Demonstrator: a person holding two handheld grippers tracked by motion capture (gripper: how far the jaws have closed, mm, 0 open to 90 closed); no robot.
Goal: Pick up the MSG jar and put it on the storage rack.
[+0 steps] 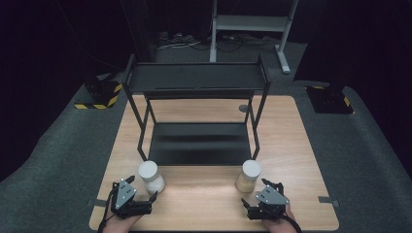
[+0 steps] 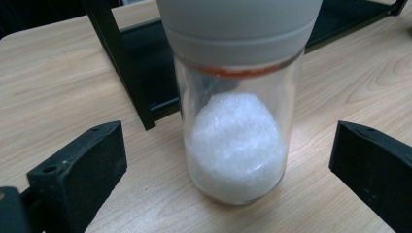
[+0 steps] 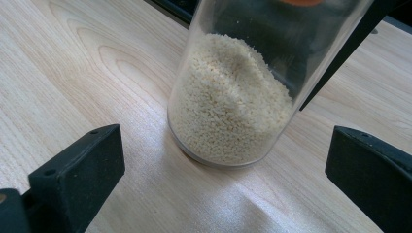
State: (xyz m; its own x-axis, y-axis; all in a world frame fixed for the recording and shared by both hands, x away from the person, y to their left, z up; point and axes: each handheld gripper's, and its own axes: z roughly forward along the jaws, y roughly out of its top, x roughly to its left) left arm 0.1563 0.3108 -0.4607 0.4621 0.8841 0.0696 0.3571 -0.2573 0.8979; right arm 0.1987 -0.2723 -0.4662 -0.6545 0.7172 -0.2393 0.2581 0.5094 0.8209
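place: probably lab | hazard-striped stand bases [image 1: 97,99] | dark surround | bare wooden table [image 1: 291,145]

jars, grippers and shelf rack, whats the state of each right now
left jar: upright on the table, lid on, partly filled with white crystals, not gripped
right jar: upright on the table, partly filled with pale small grains, not gripped
left gripper: open, jaws either side of the left jar, not touching
right gripper: open, jaws short of the right jar
shelf rack: standing, both shelves bare
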